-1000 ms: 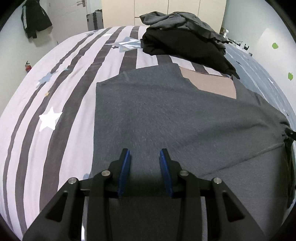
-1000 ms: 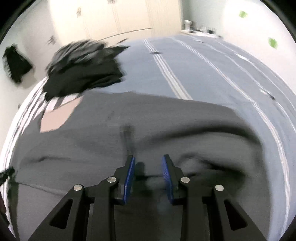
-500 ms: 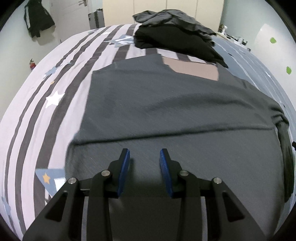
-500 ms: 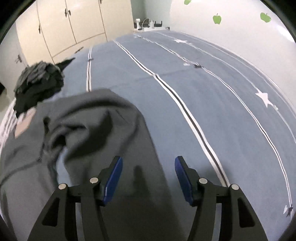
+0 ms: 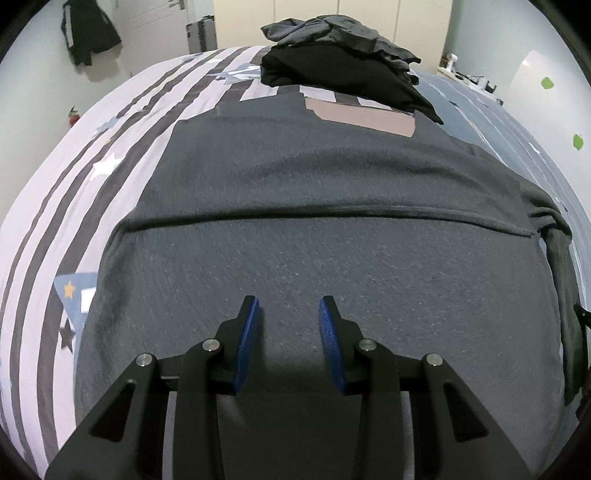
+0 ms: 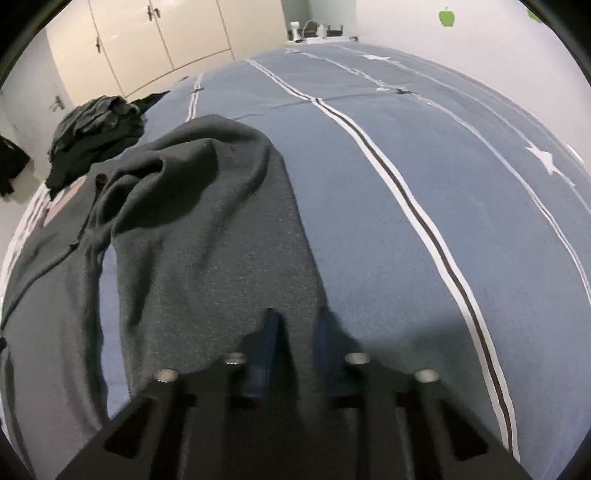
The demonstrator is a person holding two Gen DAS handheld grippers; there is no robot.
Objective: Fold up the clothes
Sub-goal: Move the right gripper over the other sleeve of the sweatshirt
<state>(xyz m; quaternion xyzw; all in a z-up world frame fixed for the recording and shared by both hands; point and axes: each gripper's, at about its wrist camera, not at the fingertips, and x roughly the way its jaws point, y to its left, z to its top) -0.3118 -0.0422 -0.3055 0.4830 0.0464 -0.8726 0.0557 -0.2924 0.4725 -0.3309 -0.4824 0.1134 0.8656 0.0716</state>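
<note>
Two hand-held grippers are working: the right hand-held gripper [image 6: 293, 332] is pinching the sweater's sleeve [image 6: 207, 236] — probably for folding inward — while the left hand-held gripper [image 5: 289, 317] is hovering part-open, holding nothing, over the sweater [image 5: 314, 236].

- A home bedroom: a wide bed [image 5: 122, 155] under striped, star-printed bedding fills both views.
- Cream wardrobe doors [image 6: 155, 40] line the far wall.
- A dark jacket [image 5: 88, 33] hangs beside a white door [image 5: 155, 26].
- Green apple stickers [image 6: 446, 16] dot the wall.

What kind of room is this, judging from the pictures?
Most likely a bedroom: a wide bed with striped, star-printed bedding, cream wardrobe doors behind it, and a dark jacket hanging on the wall.
</note>
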